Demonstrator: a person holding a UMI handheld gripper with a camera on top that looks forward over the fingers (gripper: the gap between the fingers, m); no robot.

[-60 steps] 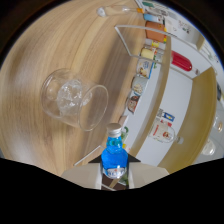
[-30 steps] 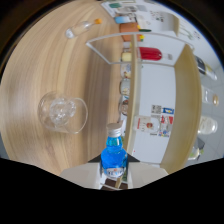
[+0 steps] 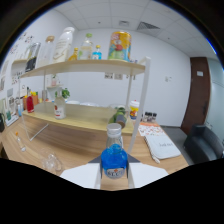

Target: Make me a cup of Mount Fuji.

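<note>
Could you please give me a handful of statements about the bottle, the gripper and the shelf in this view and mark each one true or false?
1. The gripper holds a bottle of blue liquid between its fingers. True.
2. The bottle is lying on its side. False: it stands upright between the fingers.
3. Bottles and containers stand on top of the wooden shelf. True.
4. The glass sits on the shelf's top board. False: it is low on the wooden counter, beside the gripper.
5. The bottle's neck is filled with blue liquid. False: the neck looks clear.
</note>
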